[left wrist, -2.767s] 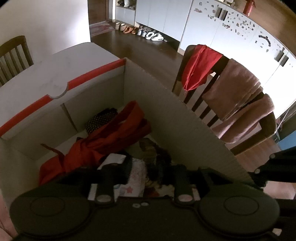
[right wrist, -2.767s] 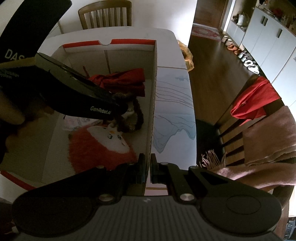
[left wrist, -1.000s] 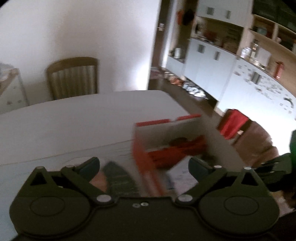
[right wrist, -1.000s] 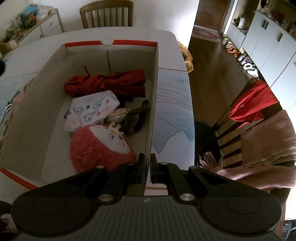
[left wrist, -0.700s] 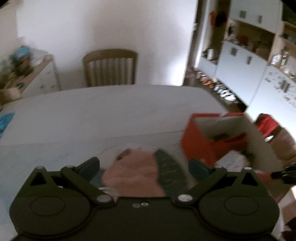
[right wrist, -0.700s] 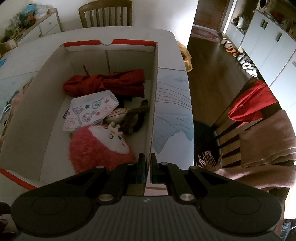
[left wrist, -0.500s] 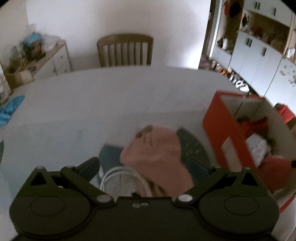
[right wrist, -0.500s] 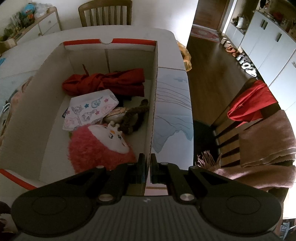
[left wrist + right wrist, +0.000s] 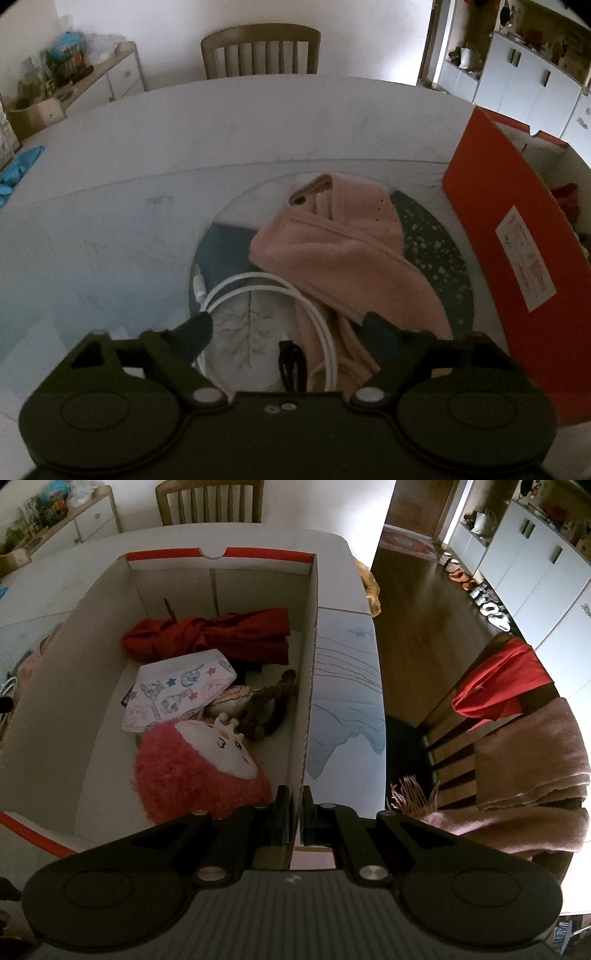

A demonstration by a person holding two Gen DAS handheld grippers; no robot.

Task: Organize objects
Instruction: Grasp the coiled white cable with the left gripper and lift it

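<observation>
While jaws close, white cable (image 9: 273, 291) between left hand-held gripper (image 9: 286, 325) fingers.

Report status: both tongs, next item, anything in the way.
Left tongs closing, nothing gripped, over white cable. Right tongs shut on box wall. Pink cloth overlaps cable.

Wide bare stretch of the pale round table (image 9: 258, 122) toward its far edge, open for passage. Near edge crowded: pink fleece garment (image 9: 343, 254), coiled white cable (image 9: 266, 284) and small black clip (image 9: 291, 363) on the round dark mat (image 9: 439, 258). Closing jaws of the left gripper (image 9: 286, 326) straddling cable and garment, pads off both. Red outer wall of the cardboard box (image 9: 513, 243) just beside the mat, barring the right. Box floor mostly filled by fluffy pink plush toy (image 9: 192, 771), patterned pouch (image 9: 177, 694) and dark red cloth (image 9: 221, 635); bare floor along its left wall. Right gripper (image 9: 293, 812) clamped over the box's right wall.
</observation>
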